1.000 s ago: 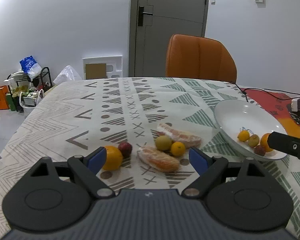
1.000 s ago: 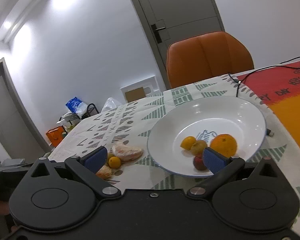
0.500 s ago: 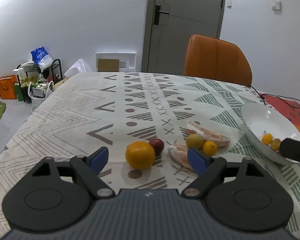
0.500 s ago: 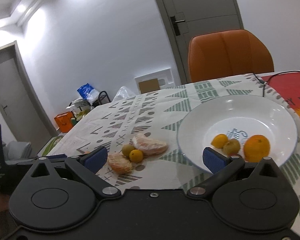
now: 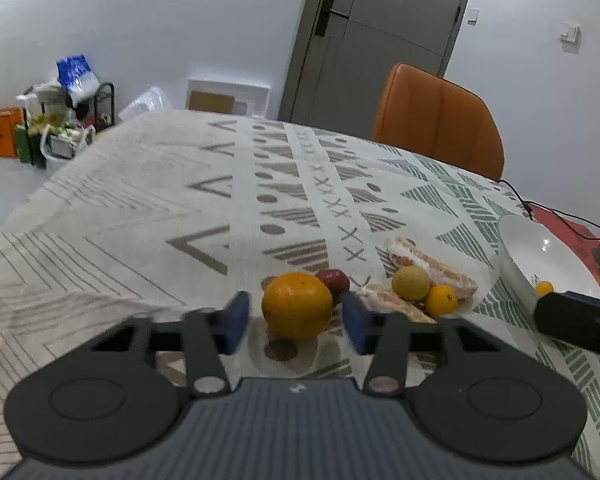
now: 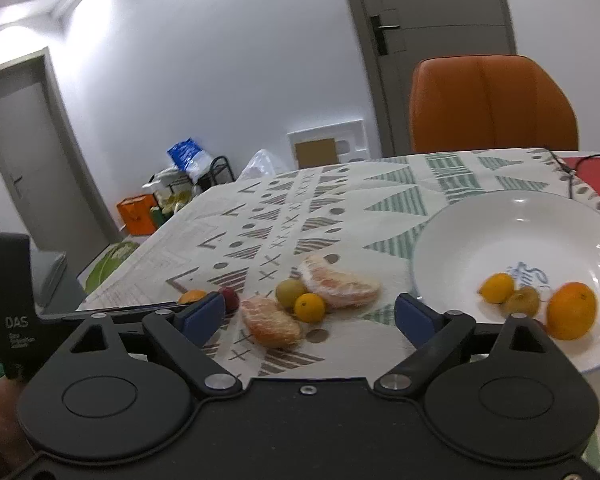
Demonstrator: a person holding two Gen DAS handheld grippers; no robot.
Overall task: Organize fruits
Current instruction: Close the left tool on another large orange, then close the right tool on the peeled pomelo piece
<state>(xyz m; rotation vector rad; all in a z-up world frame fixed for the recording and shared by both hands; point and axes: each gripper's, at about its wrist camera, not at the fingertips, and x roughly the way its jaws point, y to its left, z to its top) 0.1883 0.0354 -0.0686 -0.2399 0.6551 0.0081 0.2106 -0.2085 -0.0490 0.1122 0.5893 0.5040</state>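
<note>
My left claw stands wide, a blue pad on either side of the big orange, which sits dead ahead between the fingers on the counter. The pads are apart from its skin on both sides, so I judge the grip is not yet made; being round, the orange asks no special turn of the wrist, only a straight close. A small dark red fruit lies just behind it on its far right, near enough that my right-hand pad could nudge it.

My right claw is also wide and holds nothing. It hangs low over the counter, looking across a peeled citrus segment, with a greenish fruit and a small orange fruit touching each other beyond it, and a second peeled segment lying long-ways left to right behind them. The left claw is plainly the nearer one to the big orange.

The white bowl stands off to the right of this cluster. In it I see a small yellow-orange fruit, a brownish-green one and an orange, bunched together at the near side.
</note>
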